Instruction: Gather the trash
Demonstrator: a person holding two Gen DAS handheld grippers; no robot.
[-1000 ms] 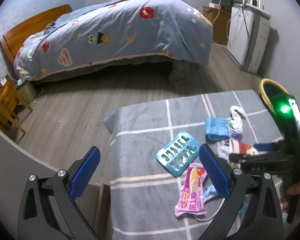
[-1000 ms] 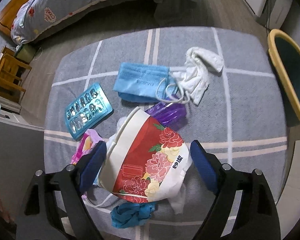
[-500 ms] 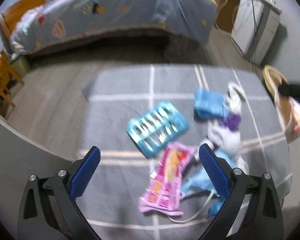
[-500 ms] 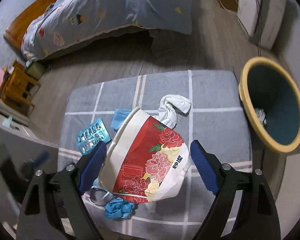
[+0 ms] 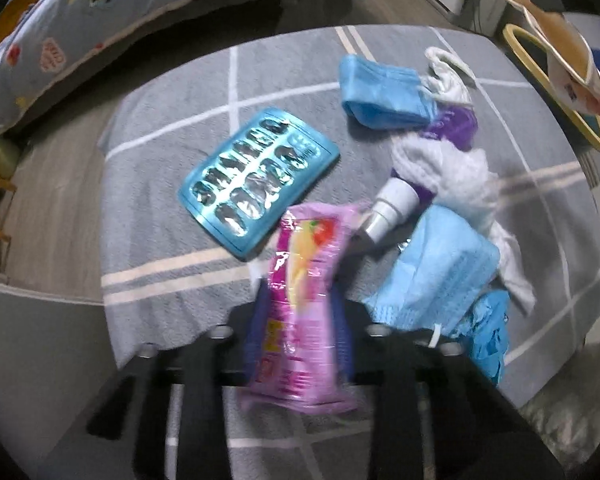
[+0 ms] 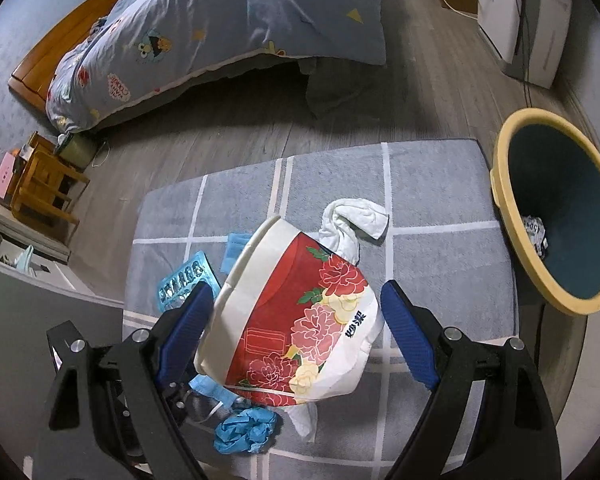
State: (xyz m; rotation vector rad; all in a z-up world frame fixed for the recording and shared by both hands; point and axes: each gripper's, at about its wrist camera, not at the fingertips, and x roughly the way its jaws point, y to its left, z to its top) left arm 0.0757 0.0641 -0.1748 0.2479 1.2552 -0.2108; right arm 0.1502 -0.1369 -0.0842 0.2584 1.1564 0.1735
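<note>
Rug (image 5: 172,152), grey with white lines, carries the litter. Bin (image 6: 512,216) (yellow rim, dark inside) stands at its right edge. Right gripper (image 6: 296,312): fingers spread wide either side of a red floral cup (image 6: 300,320), left pad touching it. Left gripper (image 5: 300,320): fingers pinching a pink wrapper (image 5: 304,304). Blister pack (image 5: 256,176), masks (image 5: 380,92) and blue glove (image 6: 244,430) lie near.

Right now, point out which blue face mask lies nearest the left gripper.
The unfolded mask beside the left gripper, just right of its pink wrapper; the folded mask lies farther off.
</note>
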